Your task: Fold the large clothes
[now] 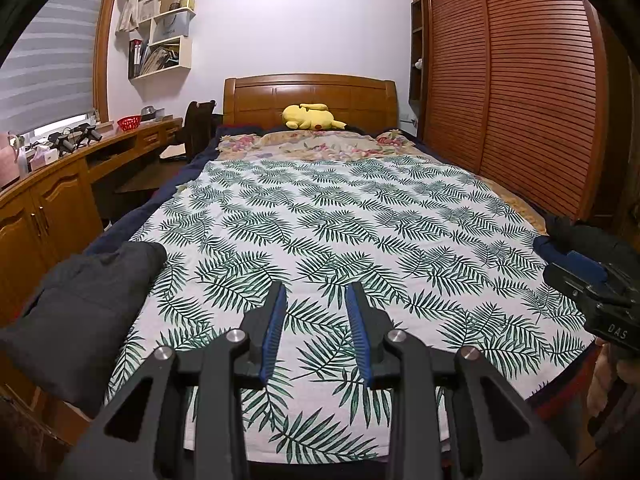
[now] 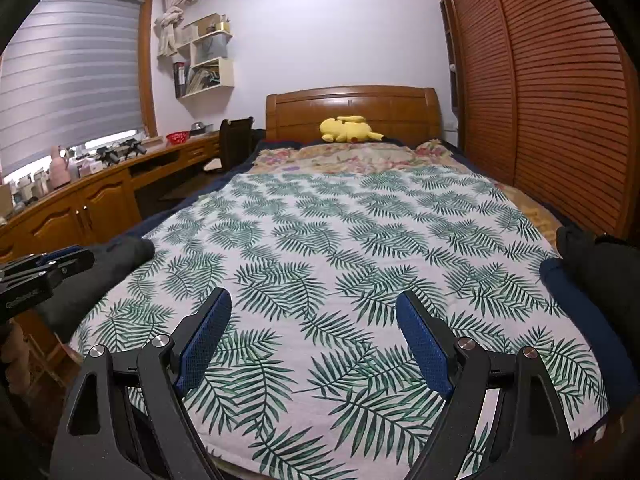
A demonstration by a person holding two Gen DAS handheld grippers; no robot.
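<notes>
A dark grey garment (image 1: 84, 312) lies bunched at the bed's near left corner; it also shows in the right wrist view (image 2: 100, 280). A black and navy pile of clothes (image 2: 592, 280) lies at the near right edge, also seen in the left wrist view (image 1: 576, 244). My left gripper (image 1: 316, 292) is open with a narrow gap and empty, above the leaf-print sheet (image 1: 320, 208). My right gripper (image 2: 316, 302) is wide open and empty above the same sheet (image 2: 320, 232). Each gripper's body shows at the edge of the other's view.
A yellow plush toy (image 1: 310, 117) lies by the wooden headboard (image 1: 310, 94). A wooden desk (image 1: 60, 184) with clutter and a chair (image 1: 198, 124) stand left of the bed. A slatted wardrobe (image 1: 516, 92) runs along the right.
</notes>
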